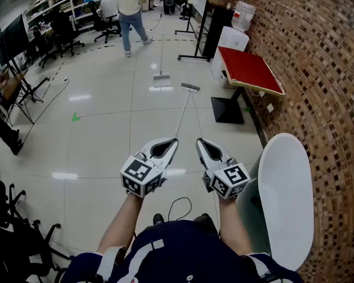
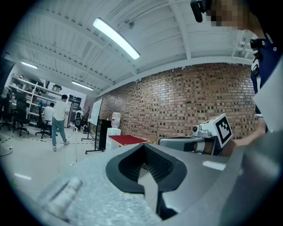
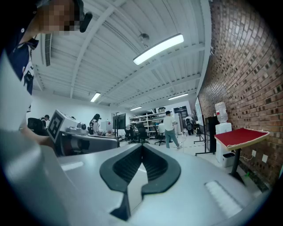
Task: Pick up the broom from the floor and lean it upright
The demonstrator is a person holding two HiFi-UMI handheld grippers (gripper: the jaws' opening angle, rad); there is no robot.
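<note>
Broom: slim white-handled, grey-headed broom (image 1: 184, 113) lies flat on glossy tiled floor (image 1: 110, 127), ahead of both claws
Left gripper (image 1: 173, 143): jaws together, empty, level; reach apparently not begun
Right gripper (image 1: 199, 143): likewise closed on nothing

A: Red-topped table (image 1: 249, 69) stands against the brick wall (image 1: 321, 66), with a white water dispenser (image 1: 232, 38) behind it, jug (image 1: 243, 15) on top.

B: A person (image 1: 131, 22) walks at the far end, near the office chairs (image 1: 105, 25).

A: There's a green tape mark (image 1: 76, 117) on the glossy tiled floor (image 1: 110, 143), and a white oval tabletop (image 1: 287, 193) close by on the right.
</note>
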